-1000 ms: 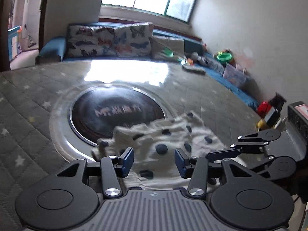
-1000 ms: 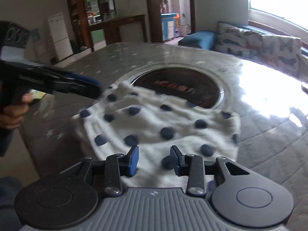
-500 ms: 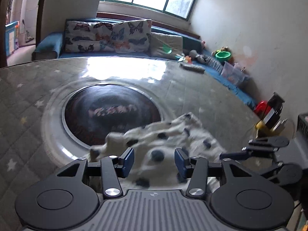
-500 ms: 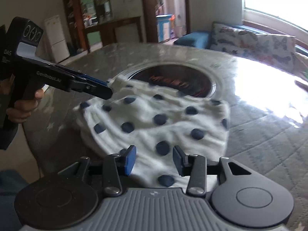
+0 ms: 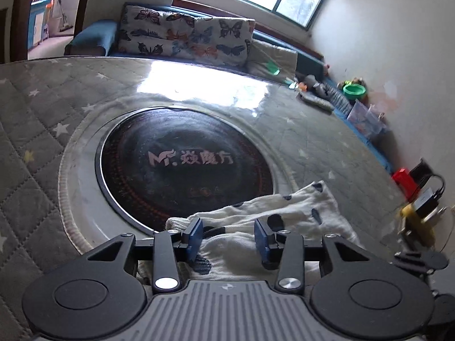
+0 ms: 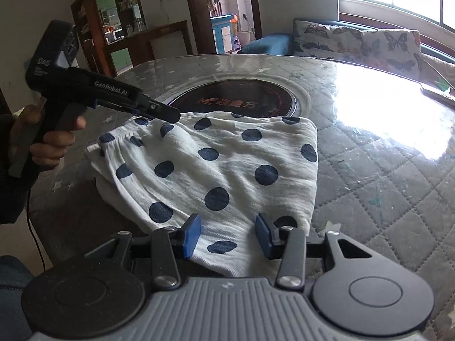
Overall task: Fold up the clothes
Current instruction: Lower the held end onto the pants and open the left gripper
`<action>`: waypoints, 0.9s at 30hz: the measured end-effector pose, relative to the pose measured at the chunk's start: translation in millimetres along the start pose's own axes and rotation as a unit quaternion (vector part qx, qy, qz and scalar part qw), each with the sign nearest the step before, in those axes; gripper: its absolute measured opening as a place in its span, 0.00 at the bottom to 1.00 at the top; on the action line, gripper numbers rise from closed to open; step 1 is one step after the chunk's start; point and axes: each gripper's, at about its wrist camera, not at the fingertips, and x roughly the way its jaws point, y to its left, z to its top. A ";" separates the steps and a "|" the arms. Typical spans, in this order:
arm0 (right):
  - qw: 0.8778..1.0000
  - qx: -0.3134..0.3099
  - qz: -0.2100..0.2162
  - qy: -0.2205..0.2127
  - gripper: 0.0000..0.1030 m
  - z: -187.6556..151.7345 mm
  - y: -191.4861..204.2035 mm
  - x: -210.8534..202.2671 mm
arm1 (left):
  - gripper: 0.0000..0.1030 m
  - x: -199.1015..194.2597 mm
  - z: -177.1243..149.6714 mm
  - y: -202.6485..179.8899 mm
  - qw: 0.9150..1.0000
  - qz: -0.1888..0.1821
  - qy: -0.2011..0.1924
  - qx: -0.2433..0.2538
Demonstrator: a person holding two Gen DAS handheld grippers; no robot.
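Observation:
A white garment with dark blue dots (image 6: 227,167) lies folded on the quilted table, its elastic waistband at the left. It also shows in the left wrist view (image 5: 287,213). My left gripper (image 5: 229,240) is open, its blue pads astride the cloth near the waistband end. In the right wrist view the left gripper (image 6: 167,115) hovers at the waistband. My right gripper (image 6: 227,237) is open over the garment's near edge, the cloth between its pads.
A round dark hotplate (image 5: 184,164) with a metal rim sits in the table's middle, just beyond the garment. A butterfly-print sofa (image 5: 187,38) runs along the far wall under the window. Chargers and cables (image 5: 421,199) lie at the table's right edge.
Both grippers have pulled back toward the table's near edge and sit lower over the garment. The garment now lies flatter and smoother. Both grippers stay open.

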 end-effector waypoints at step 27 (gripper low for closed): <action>1.000 -0.006 -0.022 -0.004 0.54 1.2 5.6 -0.5 | 0.65 -56.4 -48.5 -19.6 0.998 0.024 -0.029 0.058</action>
